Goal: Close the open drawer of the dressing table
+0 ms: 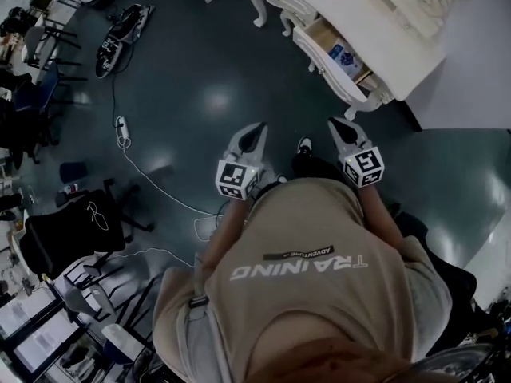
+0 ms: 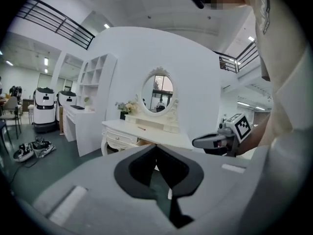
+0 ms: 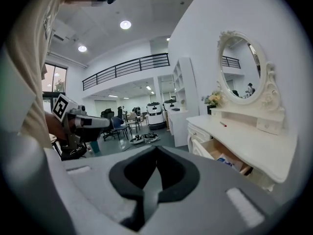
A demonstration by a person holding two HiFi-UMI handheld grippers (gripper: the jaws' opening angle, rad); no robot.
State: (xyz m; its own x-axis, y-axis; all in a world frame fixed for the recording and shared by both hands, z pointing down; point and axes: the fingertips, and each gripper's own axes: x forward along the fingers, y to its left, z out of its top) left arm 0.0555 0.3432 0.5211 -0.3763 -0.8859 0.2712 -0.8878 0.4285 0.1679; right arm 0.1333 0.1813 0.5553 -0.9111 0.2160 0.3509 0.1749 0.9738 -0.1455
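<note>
Jutting open: wooden drawer (image 1: 323, 38), seemingly part-filled.

Big open hall with white walls (image 2: 195, 72). The floor (image 1: 200, 78) is dark teal and glossy, with pale glare spots on it. Round ceiling lights (image 3: 125, 24) are on. An upper walkway with a dark railing (image 3: 127, 65) runs along the far side. A window (image 3: 55, 80) shows at the left of the right gripper view, with warm daylight. A tall white shelf unit (image 2: 95, 77) stands against the wall, and a plain white desk (image 2: 85, 131) stands just beside it. Black office chairs (image 1: 76, 230) are at the left edge of the head view. A white cable (image 1: 148, 174) trails over the floor from a power strip (image 1: 122, 130). Two white-and-black machines (image 2: 45, 106) stand far left in the left gripper view, possibly mobile robots; they are too small to tell.
</note>
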